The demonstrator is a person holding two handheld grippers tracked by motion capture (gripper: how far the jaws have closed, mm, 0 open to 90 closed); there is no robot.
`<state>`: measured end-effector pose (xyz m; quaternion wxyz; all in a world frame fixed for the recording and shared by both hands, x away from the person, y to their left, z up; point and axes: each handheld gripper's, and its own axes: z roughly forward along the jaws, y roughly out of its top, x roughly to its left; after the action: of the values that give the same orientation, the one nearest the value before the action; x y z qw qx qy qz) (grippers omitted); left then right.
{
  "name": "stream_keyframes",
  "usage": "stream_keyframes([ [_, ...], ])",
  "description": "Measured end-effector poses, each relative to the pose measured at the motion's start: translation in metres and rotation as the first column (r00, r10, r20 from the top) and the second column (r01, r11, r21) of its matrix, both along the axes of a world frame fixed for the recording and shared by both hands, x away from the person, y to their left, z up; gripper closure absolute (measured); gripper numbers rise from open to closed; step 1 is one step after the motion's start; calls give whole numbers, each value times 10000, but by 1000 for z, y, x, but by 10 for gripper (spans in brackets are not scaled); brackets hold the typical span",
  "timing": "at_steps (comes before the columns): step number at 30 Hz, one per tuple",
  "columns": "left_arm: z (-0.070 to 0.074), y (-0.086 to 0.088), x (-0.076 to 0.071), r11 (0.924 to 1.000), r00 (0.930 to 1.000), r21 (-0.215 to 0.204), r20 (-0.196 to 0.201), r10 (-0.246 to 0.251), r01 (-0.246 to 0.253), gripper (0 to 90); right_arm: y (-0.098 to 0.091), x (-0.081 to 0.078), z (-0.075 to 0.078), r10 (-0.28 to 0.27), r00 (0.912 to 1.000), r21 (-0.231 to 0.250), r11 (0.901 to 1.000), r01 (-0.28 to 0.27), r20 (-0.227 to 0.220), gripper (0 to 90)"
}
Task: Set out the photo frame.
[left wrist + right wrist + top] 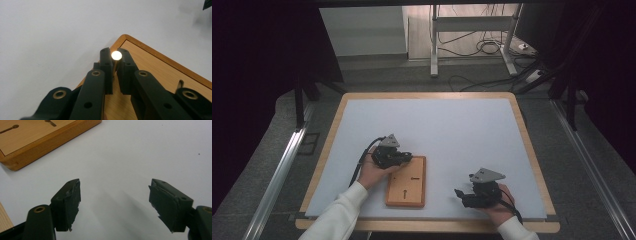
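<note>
Over the board's (406, 183) corner, left gripper (115, 65) clamps a brass pin (116, 55) — right gripper (115, 195) spread wide, empty.

- The table (532, 165) has a pale wooden edge, and a white sheet (447, 130) covers almost all its top.
- Behind the far edge, a metal frame (434, 45) stands on the floor.
- Black cables (484, 47) lie on the floor at far right.

Orange-brown wooden board (406, 184), white mat (437, 130), black tools, shiny brass pin (116, 55)
</note>
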<state>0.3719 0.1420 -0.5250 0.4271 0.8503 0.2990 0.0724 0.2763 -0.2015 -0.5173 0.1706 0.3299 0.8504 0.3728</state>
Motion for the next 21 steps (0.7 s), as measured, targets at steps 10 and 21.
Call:
stream_keyframes([
  [10,0,2,3,9999,9993,-160,-363,-18,12,834,5,-4,1,139,9997,38,9999,-140,196,229],
  [21,0,3,5,9996,9986,-268,-510,-126,113,829,9,-6,1,212,9995,56,9998,-213,225,225],
])
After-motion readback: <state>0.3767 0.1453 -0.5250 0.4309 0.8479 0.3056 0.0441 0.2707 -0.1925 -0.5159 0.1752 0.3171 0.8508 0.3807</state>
